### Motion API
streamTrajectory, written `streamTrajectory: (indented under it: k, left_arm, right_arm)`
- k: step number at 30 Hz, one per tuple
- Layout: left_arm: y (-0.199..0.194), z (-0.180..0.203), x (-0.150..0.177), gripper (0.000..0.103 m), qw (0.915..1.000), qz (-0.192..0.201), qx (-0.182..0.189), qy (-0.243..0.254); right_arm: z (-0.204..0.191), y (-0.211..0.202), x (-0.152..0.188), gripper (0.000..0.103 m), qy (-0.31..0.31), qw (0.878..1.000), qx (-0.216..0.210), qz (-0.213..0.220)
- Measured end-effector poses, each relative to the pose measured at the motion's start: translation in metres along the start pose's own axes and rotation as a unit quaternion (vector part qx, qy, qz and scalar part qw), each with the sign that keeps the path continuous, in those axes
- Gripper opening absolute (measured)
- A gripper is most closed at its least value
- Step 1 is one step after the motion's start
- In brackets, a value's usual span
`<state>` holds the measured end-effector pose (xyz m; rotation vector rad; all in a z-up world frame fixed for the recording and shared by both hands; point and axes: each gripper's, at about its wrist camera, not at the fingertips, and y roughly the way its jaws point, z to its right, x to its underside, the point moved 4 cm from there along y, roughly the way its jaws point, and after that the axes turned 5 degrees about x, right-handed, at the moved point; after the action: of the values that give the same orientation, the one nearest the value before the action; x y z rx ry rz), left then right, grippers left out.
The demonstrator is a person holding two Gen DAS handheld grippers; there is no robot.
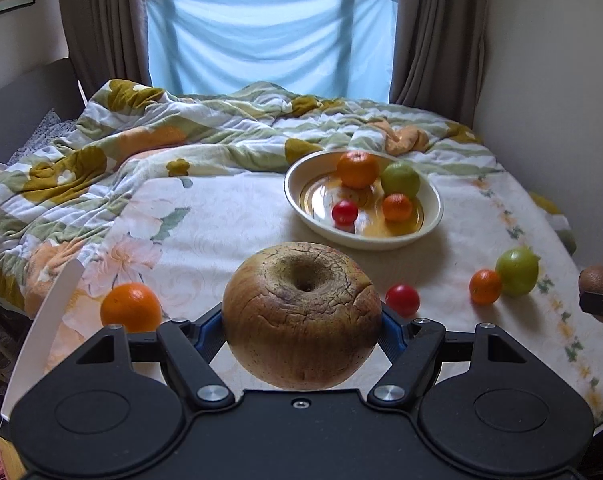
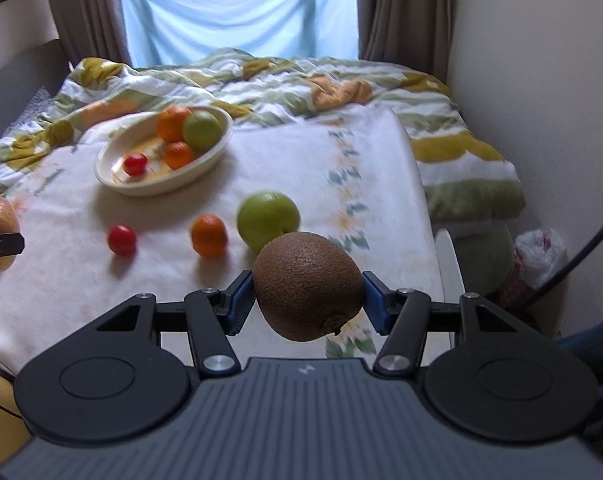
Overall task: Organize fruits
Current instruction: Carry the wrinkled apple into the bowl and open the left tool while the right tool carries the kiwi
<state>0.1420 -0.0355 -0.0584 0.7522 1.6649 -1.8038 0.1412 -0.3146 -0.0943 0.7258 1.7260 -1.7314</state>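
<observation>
My left gripper (image 1: 301, 322) is shut on a large wrinkled brown-yellow apple (image 1: 301, 316), held above the bed. My right gripper (image 2: 307, 300) is shut on a brown kiwi (image 2: 307, 286), held above the bed's near right part. A cream bowl (image 1: 301, 176) on the bed holds an orange (image 1: 357, 169), a green apple (image 1: 401, 179), a small orange (image 1: 397, 207) and a small red fruit (image 1: 344, 213). Loose on the cloth lie an orange (image 1: 130, 307), a red fruit (image 1: 402, 299), a small orange (image 1: 484, 286) and a green apple (image 1: 516, 271).
A rumpled flowered quilt (image 1: 121, 148) covers the bed's far and left side. A wall (image 2: 541, 80) runs close along the right. A white curved board (image 1: 41, 328) stands at the bed's near left edge. Curtains and a window with a blue cloth (image 1: 269, 36) are at the back.
</observation>
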Motion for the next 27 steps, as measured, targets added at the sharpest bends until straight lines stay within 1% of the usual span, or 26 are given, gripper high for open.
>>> streamTrajectory:
  k: [6,12,19,27]
  left_arm:
    - [-0.017,0.005,-0.023,0.078,0.9998,0.017,-0.003,-0.014]
    - [-0.015,0.007,-0.052,0.078,0.9994,0.034,-0.001,-0.009]
    - [0.006,0.002,-0.083,0.078,0.9991,0.041,0.009,-0.002]
    - [0.050,-0.004,-0.115,0.078,0.9990,0.030,0.028,0.019]
  right_arm:
    - [-0.006,-0.014,-0.031,0.072,-0.006,1.000,-0.025,0.015]
    - [-0.015,-0.022,-0.063,0.072,-0.018,0.998,-0.044,0.030]
    - [-0.029,-0.014,-0.099,0.072,-0.021,0.998,-0.055,0.039]
    - [-0.050,0.010,-0.131,0.072,-0.019,0.997,-0.059,0.037]
